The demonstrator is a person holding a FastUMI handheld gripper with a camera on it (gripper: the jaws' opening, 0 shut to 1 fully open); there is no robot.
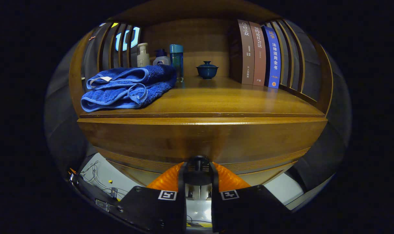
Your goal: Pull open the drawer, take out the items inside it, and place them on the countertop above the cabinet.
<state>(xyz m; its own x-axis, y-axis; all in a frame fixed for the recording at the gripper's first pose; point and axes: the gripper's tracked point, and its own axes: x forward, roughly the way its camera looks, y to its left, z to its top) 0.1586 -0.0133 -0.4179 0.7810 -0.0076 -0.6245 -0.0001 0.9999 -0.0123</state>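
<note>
I see my gripper [198, 162] right at the front of the drawer [200, 139]. The two orange fingers [166, 180] come close together, and between their tips sits a small dark knob [198, 161], which they seem to clench from both sides. The knob is at the lower middle of the drawer front, so the tool touches the drawer at this one place.

The drawer front is a wide brown wooden panel just beyond the fingers. I cannot tell if it is pulled out at all, and I cannot see inside it.

Directly above the drawer is the countertop [236, 100]. On its left part lies a folded blue towel [128, 86]. Behind the towel stand a pale pump bottle [142, 55], a small dark-capped bottle [161, 58] and a teal bottle [177, 61], near each other. A small dark blue lidded cup [207, 70] stands at the back in the middle. On the right three books [258, 53] stand upright, touching side by side.
</note>
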